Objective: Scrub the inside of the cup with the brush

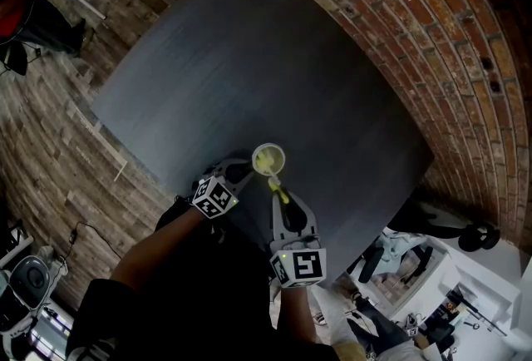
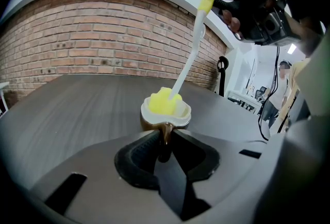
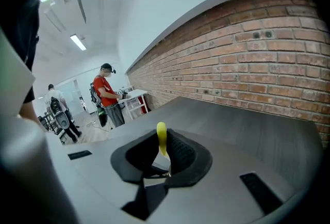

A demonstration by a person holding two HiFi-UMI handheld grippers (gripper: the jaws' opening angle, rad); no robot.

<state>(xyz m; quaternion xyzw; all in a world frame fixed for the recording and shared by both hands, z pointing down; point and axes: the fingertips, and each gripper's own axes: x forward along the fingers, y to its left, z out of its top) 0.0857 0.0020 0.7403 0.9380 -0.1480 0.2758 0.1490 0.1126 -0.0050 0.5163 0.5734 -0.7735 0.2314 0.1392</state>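
left gripper view shows the cup point(image 2: 166, 114) near the table point(image 2: 72, 109) edge, its handle clamped by the left gripper point(image 2: 164, 140); the right gripper point(image 3: 161, 153) pinches the brush point(image 2: 186, 65), head inside. hard pushing could twist the cup loose.

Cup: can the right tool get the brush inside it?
Probably yes. The right tool holds the brush, whose yellow head sits in the open cup; the left tool grips only the cup's handle, leaving the top free.
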